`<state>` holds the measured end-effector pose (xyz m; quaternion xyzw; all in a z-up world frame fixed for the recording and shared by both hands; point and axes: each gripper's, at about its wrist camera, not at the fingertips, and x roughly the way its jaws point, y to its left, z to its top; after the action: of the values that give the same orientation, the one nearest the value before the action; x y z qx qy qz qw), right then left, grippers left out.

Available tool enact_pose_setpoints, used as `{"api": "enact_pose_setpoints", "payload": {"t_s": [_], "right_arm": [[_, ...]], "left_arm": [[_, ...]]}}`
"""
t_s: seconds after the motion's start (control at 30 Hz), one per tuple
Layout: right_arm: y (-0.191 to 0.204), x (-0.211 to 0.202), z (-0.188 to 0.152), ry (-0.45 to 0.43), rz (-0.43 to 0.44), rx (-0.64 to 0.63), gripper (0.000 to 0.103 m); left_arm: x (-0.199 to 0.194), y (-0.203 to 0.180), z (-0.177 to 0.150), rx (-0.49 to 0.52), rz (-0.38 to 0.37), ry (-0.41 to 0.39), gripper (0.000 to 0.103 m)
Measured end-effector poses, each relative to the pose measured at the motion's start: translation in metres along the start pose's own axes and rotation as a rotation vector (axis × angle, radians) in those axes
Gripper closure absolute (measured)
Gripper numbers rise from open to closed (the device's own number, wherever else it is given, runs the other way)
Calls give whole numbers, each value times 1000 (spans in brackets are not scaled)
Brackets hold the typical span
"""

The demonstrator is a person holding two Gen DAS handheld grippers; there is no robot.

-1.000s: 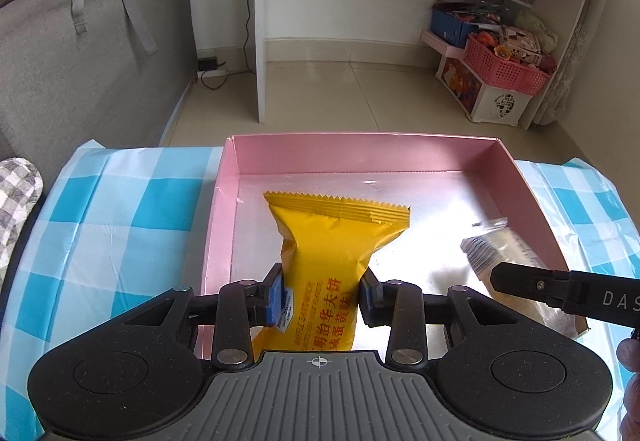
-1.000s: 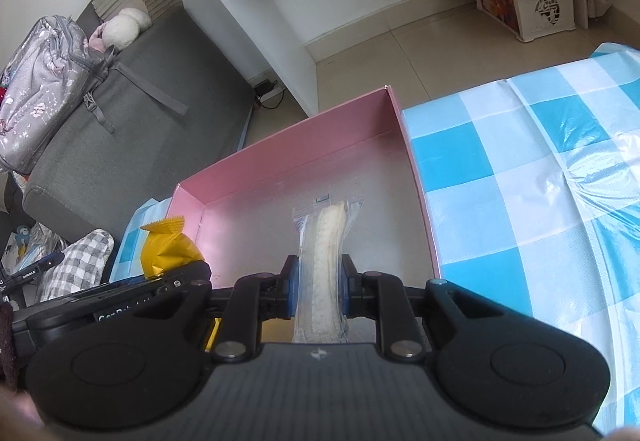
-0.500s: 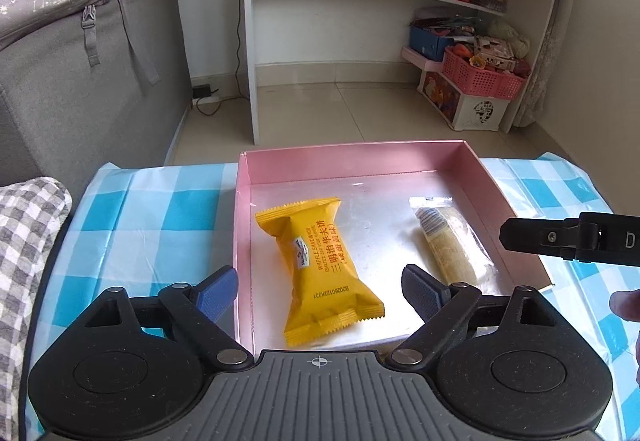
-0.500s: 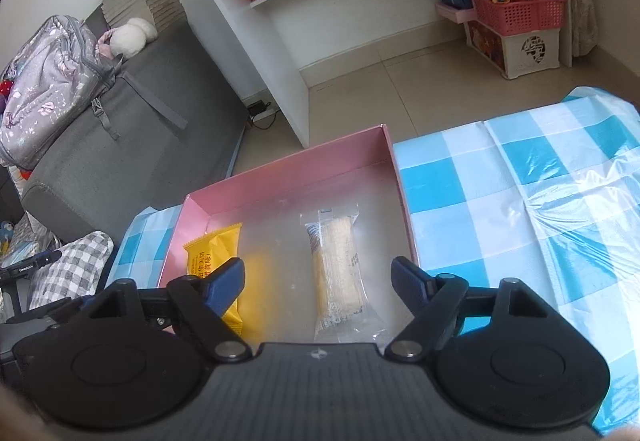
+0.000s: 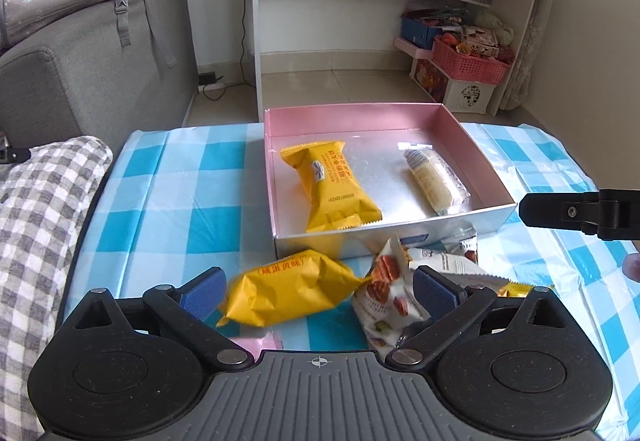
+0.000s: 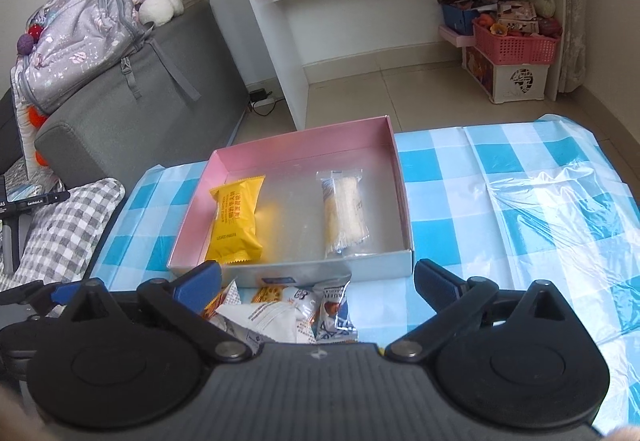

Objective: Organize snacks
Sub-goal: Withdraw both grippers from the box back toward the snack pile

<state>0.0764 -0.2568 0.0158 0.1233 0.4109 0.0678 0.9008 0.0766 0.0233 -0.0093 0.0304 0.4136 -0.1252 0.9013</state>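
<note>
A pink box [image 5: 276, 169] [image 6: 402, 197] sits on the blue checked tablecloth. Inside it lie a yellow snack pack [image 5: 332, 185] [image 6: 236, 219] on the left and a clear-wrapped cake roll [image 5: 434, 181] [image 6: 346, 213] on the right. In front of the box lies a pile of loose snacks: another yellow pack [image 5: 288, 287], a white nut packet [image 5: 386, 297] and white packets [image 6: 276, 317]. My left gripper [image 5: 320, 287] is open and empty above the pile. My right gripper [image 6: 318, 281] is open and empty, also over the pile.
A grey sofa [image 6: 132, 113] with a backpack [image 6: 80, 37] stands at the left, and a checked cushion [image 5: 40, 209] lies by the table's left edge. A white shelf unit [image 5: 396, 5] and pink baskets [image 6: 516, 45] stand behind on the floor.
Both grippers let go of their snacks in the box, opened wide and pulled back toward the near side. The pile of loose snacks has come into view.
</note>
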Motion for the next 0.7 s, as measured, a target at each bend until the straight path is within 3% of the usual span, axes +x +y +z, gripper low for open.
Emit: {"api": "enact_pose_setpoints", "payload": {"t_s": [0.2, 0.4, 0.7], "right_arm": [[3, 4, -28, 22, -40, -74, 0], [4, -2, -46, 12, -45, -155, 0], [6, 0, -75, 9, -42, -220, 0]], "left_arm": [[-5, 11, -30, 65, 32, 14, 2], [-9, 28, -58, 80, 9, 10, 2], [-11, 41, -96, 144, -124, -31, 2]]}}
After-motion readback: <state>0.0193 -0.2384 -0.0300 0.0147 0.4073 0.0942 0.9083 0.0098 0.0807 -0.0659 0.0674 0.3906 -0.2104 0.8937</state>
